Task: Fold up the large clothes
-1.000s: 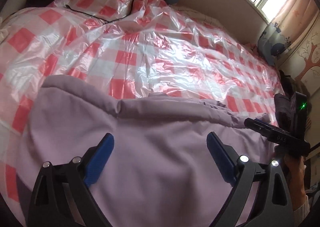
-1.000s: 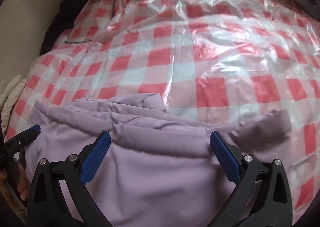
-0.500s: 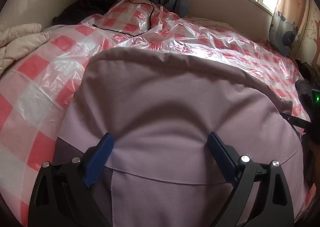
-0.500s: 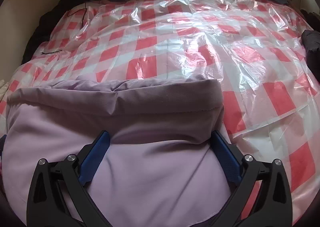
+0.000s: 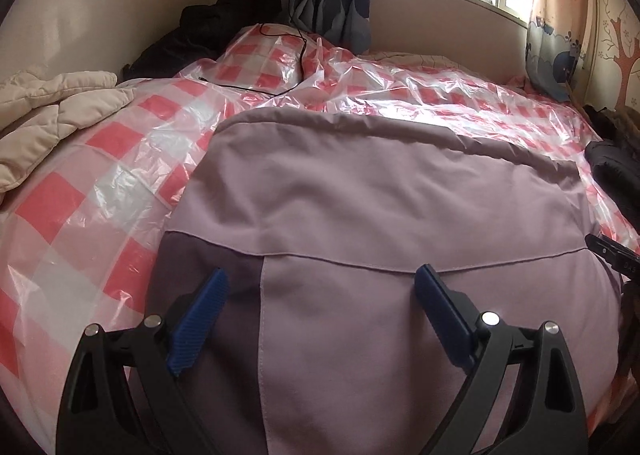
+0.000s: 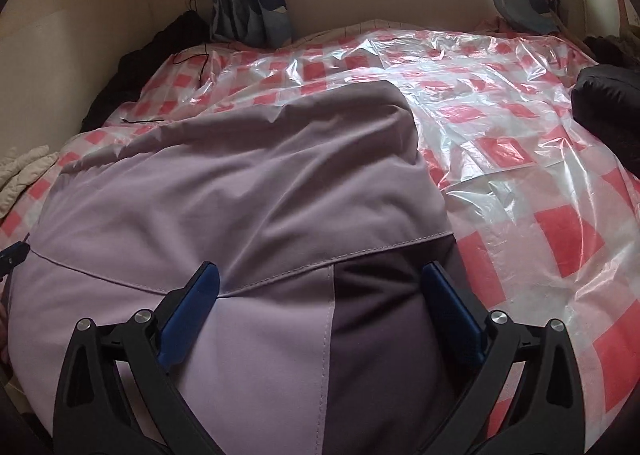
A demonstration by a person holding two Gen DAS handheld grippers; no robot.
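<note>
A large lilac garment with a darker purple panel lies folded over on the bed, its fold edge on the far side. It also fills the near part of the right wrist view. My left gripper is open, its blue pads spread just above the garment's near left part. My right gripper is open over the near right part, above the dark panel. The right gripper's tip shows at the right edge of the left wrist view. Neither holds cloth.
The bed is covered by a pink-and-white checked plastic sheet. A beige quilt lies at the left, dark clothes at the head, a black garment at the right. A black cable crosses the sheet.
Both grippers have pulled back and tilted up. The garment, bunched near the front a second ago, now lies folded over and spread further across the bed.
</note>
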